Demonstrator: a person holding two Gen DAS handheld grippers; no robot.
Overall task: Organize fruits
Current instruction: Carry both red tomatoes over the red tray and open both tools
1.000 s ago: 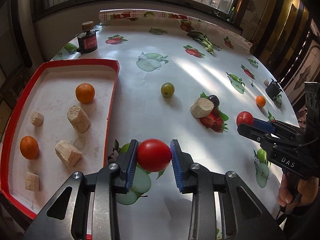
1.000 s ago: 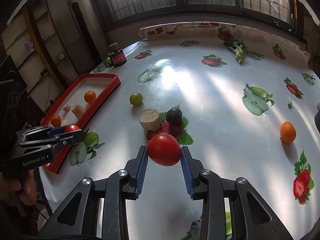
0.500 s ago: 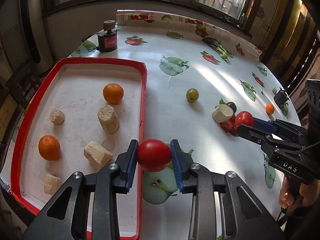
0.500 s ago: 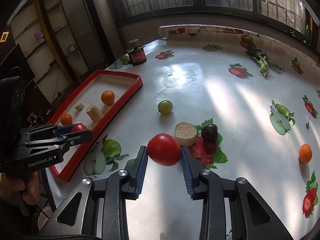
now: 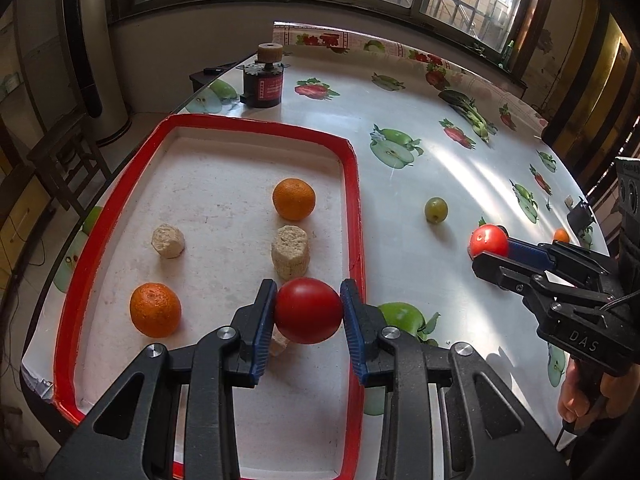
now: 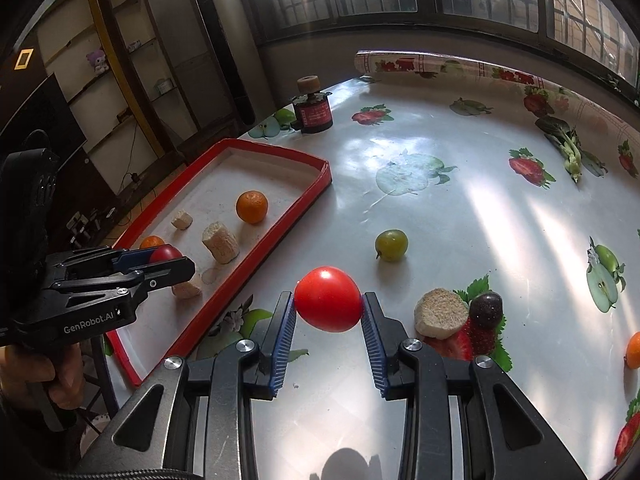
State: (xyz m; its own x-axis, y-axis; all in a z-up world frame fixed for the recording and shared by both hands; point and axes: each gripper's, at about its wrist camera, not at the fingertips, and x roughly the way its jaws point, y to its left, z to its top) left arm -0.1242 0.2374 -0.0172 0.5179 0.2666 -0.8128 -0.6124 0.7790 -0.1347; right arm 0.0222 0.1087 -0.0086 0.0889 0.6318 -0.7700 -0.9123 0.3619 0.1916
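Left wrist view: the left gripper point(image 5: 308, 312) has its blue ribbed fingers point(image 5: 259, 332) closed on a smooth, glossy, round dark-red tomato point(image 5: 308, 310), held over the right rim of the red-edged tray point(image 5: 356, 208). Inside the tray lie two dimpled tangerines point(image 5: 294, 199) and rough, pale corn-cob chunks point(image 5: 289, 251). In the right wrist view the right gripper point(image 6: 328, 312) grips a brighter, slightly egg-shaped tomato point(image 6: 328, 298), long axis across the fingers, above the shiny fruit-printed surface point(image 6: 460, 208), near a green grape point(image 6: 391, 245).
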